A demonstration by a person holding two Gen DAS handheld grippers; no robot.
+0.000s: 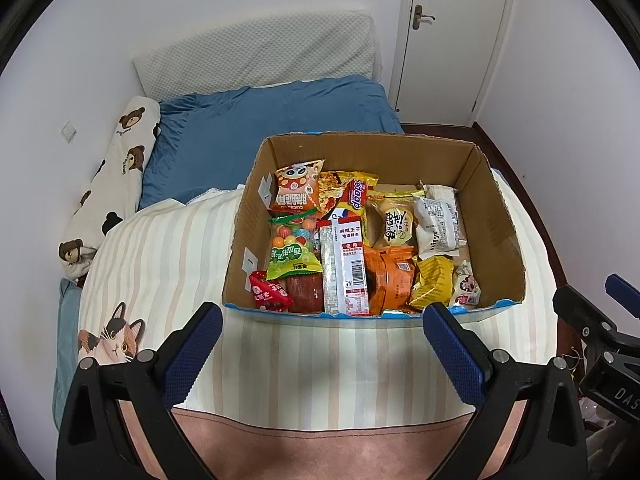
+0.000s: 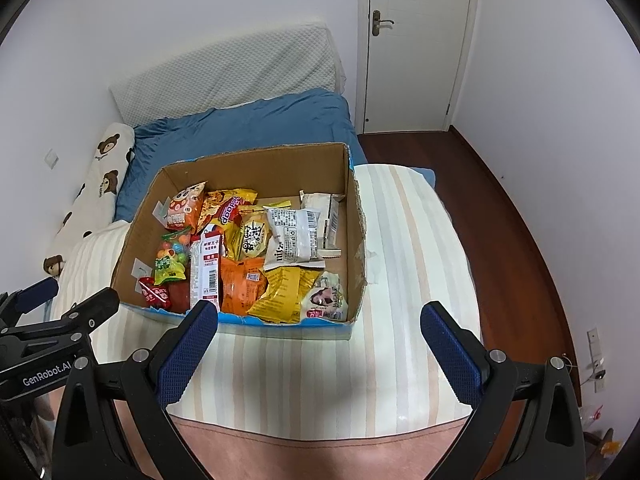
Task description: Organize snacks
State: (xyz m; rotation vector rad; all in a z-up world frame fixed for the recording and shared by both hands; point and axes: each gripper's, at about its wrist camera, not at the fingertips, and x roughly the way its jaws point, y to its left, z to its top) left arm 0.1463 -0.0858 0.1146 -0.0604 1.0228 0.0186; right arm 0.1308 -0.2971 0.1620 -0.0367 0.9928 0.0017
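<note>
An open cardboard box [image 1: 496,216] [image 2: 354,216] sits on the striped quilt and holds several snack packets. Among them are a tall white and red packet [image 1: 346,268] [image 2: 208,268], a green candy bag [image 1: 290,248], an orange packet [image 1: 394,276] [image 2: 242,280], a yellow packet [image 1: 434,280] [image 2: 282,290] and a white wrapped cake [image 1: 436,220] [image 2: 294,236]. My left gripper [image 1: 322,320] hangs open just in front of the box's near edge, holding nothing. My right gripper [image 2: 320,320] is open too, at the box's near right corner, and is empty.
The box rests on a striped quilt [image 1: 312,360] [image 2: 400,248] with a cat print, on a bed with a blue blanket [image 1: 260,120], a bear-print pillow [image 1: 116,184] and a white padded headboard. A white door [image 2: 416,40] and dark wood floor [image 2: 500,208] lie to the right.
</note>
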